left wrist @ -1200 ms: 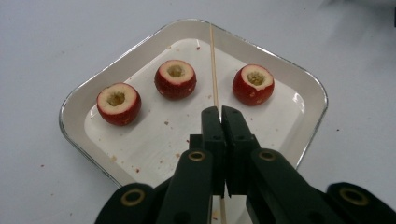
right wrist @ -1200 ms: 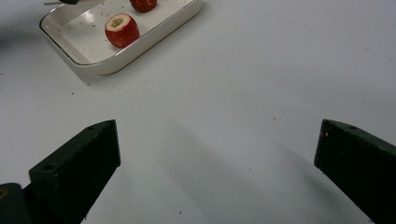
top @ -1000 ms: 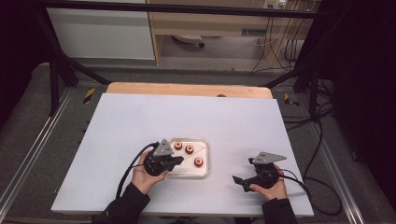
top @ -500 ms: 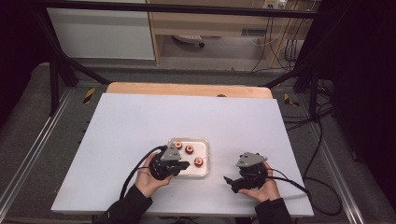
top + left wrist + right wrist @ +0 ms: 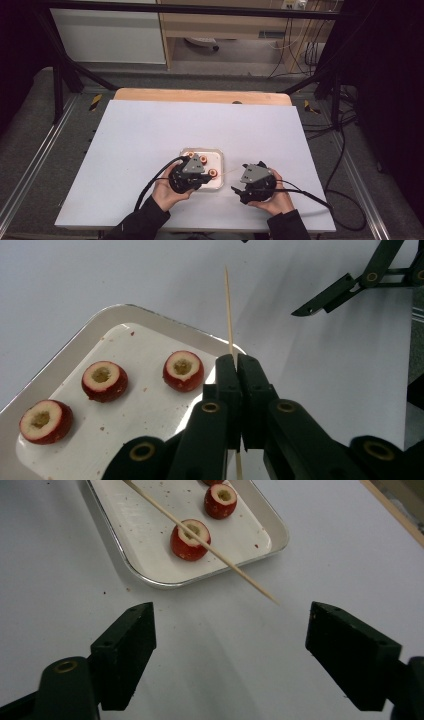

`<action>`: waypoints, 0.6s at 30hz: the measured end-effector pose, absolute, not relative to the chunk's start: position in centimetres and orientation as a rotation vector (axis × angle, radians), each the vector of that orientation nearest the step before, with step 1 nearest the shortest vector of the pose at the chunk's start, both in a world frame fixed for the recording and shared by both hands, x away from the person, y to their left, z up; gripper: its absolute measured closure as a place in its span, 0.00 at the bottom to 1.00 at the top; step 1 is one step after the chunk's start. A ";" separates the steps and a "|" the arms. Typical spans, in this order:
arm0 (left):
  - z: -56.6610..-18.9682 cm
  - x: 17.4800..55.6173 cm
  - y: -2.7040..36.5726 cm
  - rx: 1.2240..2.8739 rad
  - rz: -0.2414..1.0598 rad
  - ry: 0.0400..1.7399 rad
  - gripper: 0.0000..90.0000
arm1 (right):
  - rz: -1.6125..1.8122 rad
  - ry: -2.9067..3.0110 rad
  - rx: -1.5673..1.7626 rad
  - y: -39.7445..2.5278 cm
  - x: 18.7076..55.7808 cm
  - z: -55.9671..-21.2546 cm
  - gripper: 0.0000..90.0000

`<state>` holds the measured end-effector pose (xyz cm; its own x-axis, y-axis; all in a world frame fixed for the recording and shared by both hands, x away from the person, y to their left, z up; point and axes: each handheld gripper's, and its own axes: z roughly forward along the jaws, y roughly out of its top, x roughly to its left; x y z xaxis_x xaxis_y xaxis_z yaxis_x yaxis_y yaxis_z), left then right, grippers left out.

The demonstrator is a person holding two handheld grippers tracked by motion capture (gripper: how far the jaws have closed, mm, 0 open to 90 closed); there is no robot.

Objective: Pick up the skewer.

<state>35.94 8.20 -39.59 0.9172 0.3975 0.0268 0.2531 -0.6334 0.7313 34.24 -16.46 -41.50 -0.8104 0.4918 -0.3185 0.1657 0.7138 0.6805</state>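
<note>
A: Where is the skewer?

B: The left tool (image 5: 235, 365) has its two black jaws pressed together on the wooden skewer (image 5: 228, 310). The thin stick runs up from between the jaws, and its pointed end sticks out over the white worktop (image 5: 125, 275), past the edge of the tray (image 5: 65, 347).

A: And the tray itself?

B: It is a shallow white tray with a metal rim, lying flat on the worktop. In the left gripper view, three cored red fruit pieces (image 5: 183, 371) sit inside it in a loose row, cut face up, each apart from the others. Small red crumbs dot the tray floor.

A: What about the other hand?

B: The right tool (image 5: 230, 650) has its jaws spread wide, with nothing between them. It is just beside the tray's near edge. In its own view the skewer's tip (image 5: 272, 600) points toward the gap between the jaws but stops short of them, touching neither.

A: Does the skewer touch the fruit?

B: In the right gripper view it crosses in front of the nearest piece, but I cannot tell whether it rests on it or passes above.

A: And from above?

B: In the high view both hands are at the near edge of the worktop, the left hand (image 5: 170, 192) at the tray, the right hand (image 5: 272, 197) just to its right.
</note>
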 end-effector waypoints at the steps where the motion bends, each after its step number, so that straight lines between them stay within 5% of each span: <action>1: -39.6 35.9 8.0 2.293 0.234 0.455 0.98 | 0.877 2.436 0.444 -16.1 34.2 -41.4 0.26; 18: -39.4 35.7 5.7 2.363 0.209 0.379 0.98 | 0.682 2.444 0.030 -14.9 33.8 -42.0 0.60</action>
<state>35.72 5.69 -39.44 0.9435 0.3286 0.0422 0.2116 -0.6957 0.6864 33.80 -14.92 -41.95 -0.8230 0.1734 -0.5410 -0.1319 0.8679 0.4789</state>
